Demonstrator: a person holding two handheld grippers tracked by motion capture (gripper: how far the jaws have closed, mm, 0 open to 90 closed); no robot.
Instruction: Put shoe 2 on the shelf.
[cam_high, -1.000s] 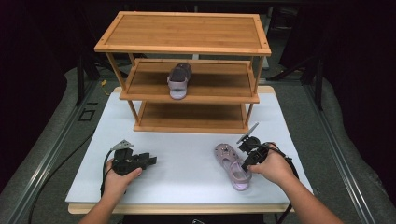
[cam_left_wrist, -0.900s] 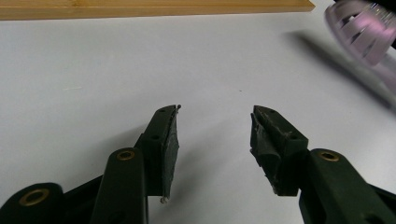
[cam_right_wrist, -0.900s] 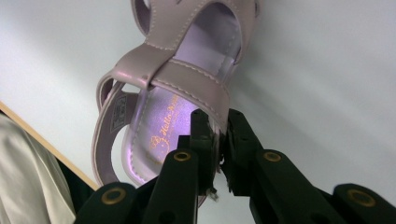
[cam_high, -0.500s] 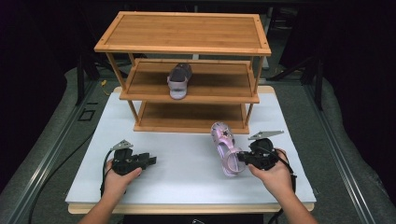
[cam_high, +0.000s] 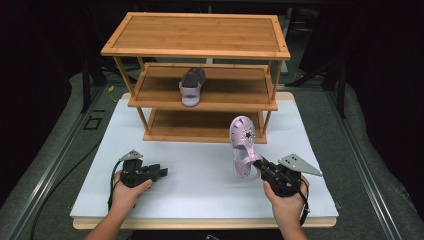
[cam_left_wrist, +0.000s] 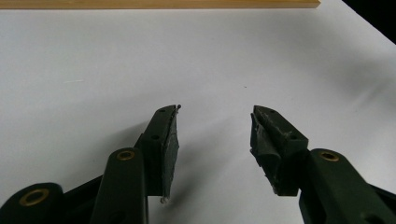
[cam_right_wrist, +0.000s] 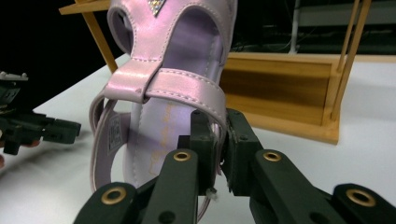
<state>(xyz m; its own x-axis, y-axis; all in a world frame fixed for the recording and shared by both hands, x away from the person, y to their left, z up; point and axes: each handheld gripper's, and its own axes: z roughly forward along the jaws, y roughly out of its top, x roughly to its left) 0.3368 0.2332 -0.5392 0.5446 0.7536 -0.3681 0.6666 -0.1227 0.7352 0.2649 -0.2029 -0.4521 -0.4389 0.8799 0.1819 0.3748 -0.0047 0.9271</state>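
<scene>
A pink sandal (cam_high: 242, 142) with a star on its toe hangs above the white table (cam_high: 200, 175), toe pointing up toward the wooden rack (cam_high: 195, 35). My right gripper (cam_high: 257, 165) is shut on it at the heel end. In the right gripper view the jaws (cam_right_wrist: 219, 144) pinch the side strap of the sandal (cam_right_wrist: 173, 79). A second sandal (cam_high: 191, 86), darker on top, sits on the rack's middle shelf. My left gripper (cam_high: 161, 173) rests low over the table at the front left, open, with nothing between its pads (cam_left_wrist: 215, 135).
The three-tier rack stands at the back of the table, and its bottom shelf (cam_high: 200, 125) holds nothing. Its base and thin posts (cam_right_wrist: 280, 79) are close behind the held sandal. The left gripper (cam_right_wrist: 42, 128) lies off to the side. Dark floor surrounds the table.
The right gripper has lifted the pink sandal off the table and tipped its toe up toward the rack. The left hand has stayed put.
</scene>
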